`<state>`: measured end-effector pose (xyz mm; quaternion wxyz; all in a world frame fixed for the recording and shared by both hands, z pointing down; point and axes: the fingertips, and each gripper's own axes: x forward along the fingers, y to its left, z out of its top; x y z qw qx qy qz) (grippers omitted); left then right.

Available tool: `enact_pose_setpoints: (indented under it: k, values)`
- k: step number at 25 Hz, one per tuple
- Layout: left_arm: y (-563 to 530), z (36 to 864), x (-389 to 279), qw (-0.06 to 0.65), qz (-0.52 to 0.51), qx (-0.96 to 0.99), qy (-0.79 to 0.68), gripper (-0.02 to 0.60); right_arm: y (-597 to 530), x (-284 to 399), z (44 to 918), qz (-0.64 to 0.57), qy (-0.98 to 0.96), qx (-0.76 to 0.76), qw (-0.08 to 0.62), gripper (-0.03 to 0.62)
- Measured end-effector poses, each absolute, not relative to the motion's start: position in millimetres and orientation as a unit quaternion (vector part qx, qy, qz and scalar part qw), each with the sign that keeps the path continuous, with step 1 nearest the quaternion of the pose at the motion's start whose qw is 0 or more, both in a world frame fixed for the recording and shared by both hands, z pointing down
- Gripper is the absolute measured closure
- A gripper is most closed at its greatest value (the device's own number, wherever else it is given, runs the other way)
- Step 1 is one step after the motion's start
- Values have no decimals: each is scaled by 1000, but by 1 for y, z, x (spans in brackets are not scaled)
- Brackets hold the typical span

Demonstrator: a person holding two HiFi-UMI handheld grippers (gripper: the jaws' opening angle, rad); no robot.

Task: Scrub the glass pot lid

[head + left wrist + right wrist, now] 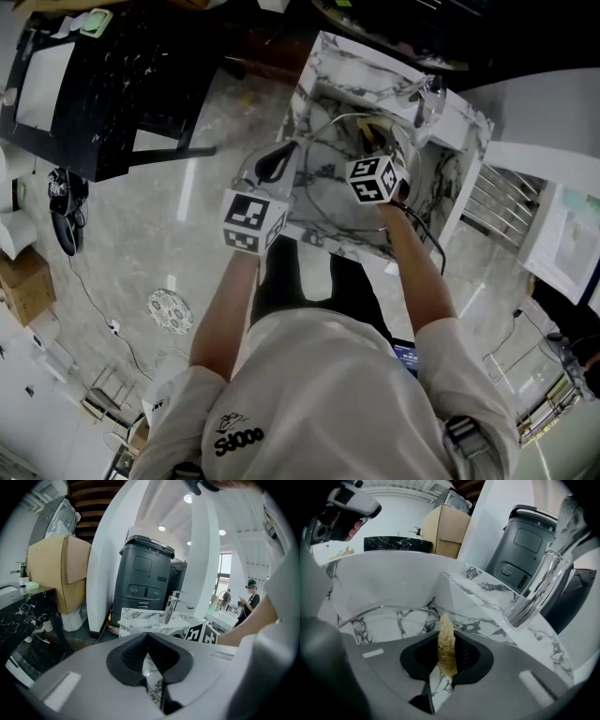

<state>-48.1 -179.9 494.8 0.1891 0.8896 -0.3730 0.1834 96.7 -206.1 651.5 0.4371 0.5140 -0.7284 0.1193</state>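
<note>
Lid (337,169) sits tilted in sink (319,70), its rim apparently pinched in L gripper's (272,167) near-closed jaws. R gripper (446,649) clamps loofah (446,637). Best approach, prob.: hold L firm, press loofah flat, small circles, stay clear of tap (534,588).

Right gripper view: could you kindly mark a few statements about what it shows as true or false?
1. The right gripper is shut on a tan fibrous scrubber. True.
2. The sink is bare stainless steel. False: it is white with grey marble veining.
3. A chrome faucet stands at the right. True.
4. A cardboard box sits inside the sink. False: the cardboard box stands beyond it, in the background.
</note>
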Motion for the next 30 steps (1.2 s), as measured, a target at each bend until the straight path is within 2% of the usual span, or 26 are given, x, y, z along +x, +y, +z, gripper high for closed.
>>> enact_pose_setpoints:
  k: [6, 19, 30]
  values:
    - [-176, 491, -53, 184, 183, 889, -377, 572, -211, 80, 654, 155, -744, 501, 413, 539]
    - [-166, 479, -73, 176, 179, 882, -399, 571, -196, 15, 651, 130, -808, 414, 398, 539]
    - [-157, 473, -80, 172, 163, 877, -419, 572, -145, -36, 652, 143, -864, 262, 405, 534]
